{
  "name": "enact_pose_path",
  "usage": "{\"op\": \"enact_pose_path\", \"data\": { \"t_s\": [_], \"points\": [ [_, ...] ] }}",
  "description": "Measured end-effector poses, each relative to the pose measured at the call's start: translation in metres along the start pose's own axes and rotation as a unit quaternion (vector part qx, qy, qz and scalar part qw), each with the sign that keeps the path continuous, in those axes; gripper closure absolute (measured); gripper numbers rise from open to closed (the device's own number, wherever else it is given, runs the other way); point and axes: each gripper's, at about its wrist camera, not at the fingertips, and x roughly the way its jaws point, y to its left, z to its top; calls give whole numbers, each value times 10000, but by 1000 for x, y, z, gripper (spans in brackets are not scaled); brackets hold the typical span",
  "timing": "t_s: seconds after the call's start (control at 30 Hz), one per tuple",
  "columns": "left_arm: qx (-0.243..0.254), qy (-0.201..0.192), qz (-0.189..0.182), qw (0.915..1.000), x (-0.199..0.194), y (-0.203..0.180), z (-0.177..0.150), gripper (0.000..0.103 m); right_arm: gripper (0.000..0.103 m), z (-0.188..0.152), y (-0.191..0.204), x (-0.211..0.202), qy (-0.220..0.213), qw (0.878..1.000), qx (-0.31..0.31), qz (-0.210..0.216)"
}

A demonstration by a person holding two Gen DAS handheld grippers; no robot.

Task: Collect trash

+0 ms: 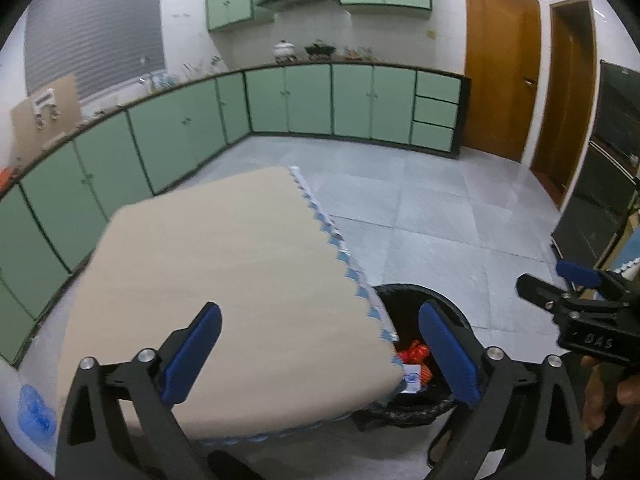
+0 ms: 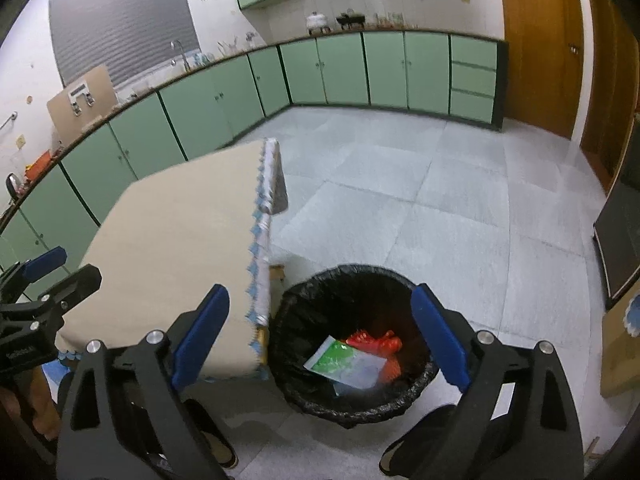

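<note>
Left wrist view
Left claw: the left claw (image 1: 318,354) stands wide open, its blue-padded fingers (image 1: 192,354) far apart with nothing between them.
Counter: a beige cloth-covered counter with a blue-and-white scalloped trim (image 1: 224,280) lies under and ahead of the left finger.
Bin: a round bin lined with a black plastic bag (image 1: 404,292) sits on the floor below the claw, beside the counter's edge and partly hidden by it and by the right finger.
Trash: crumpled red wrappers (image 1: 414,354) and a white printed scrap (image 1: 410,378) lie inside the bin, just left of the right finger.
Right claw: the right claw (image 1: 560,278) shows at the far right, black with a blue pad, jaws apart and empty.
Floor: pale grey tiles (image 1: 420,208) stretch ahead to green cabinet doors (image 1: 308,100).

Right wrist view
Right claw: the claw (image 2: 322,334) is spread wide and grips nothing.
Bin: the black-lined bin (image 2: 348,280) lies directly below, between the fingers.
Trash: a green-and-white plastic pouch (image 2: 344,366) rests on the red wrappers (image 2: 376,342) at the bin's bottom.
Counter: the beige counter (image 2: 172,248) lies to the left, touching the bin's rim or just beside it.
Left claw: the left claw (image 2: 56,270) sits at the far left over the counter's edge, jaws parted.
Shoes: dark shoes (image 2: 216,446) show on the floor beneath the claw.
</note>
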Motion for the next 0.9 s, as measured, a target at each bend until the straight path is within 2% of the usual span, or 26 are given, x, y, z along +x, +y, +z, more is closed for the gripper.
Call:
{"op": "enact_pose_path", "data": {
  "t_s": [0.1,0.27,0.4,0.5,0.6,0.73,0.9],
  "points": [
    [-145,-142,282,9994,-24,11,2,6,5,6,15,-21,-299,9993,-169,-163],
    [-399,-549,642,9956,-68,27,6,6,5,15,44,-48,-724,9928,-526,-795],
    [-575,-929,949,9895,-98,37,9,6,5,19,69,-66,-892,9873,-814,-1032],
    [-673,-1089,1270,9836,-118,46,9,6,5,17,78,-85,-1281,9831,-987,-858],
    [-896,-1192,1290,9804,-134,58,7,6,5,17,79,-100,-1503,9835,-801,-611],
    [-1061,-1252,1179,9794,-150,72,4,6,5,20,87,-112,-1615,9816,-808,-618],
    [-1039,-1298,1529,9742,-166,77,3,6,5,13,96,-113,-1536,9839,-767,-498]
  ]
}}
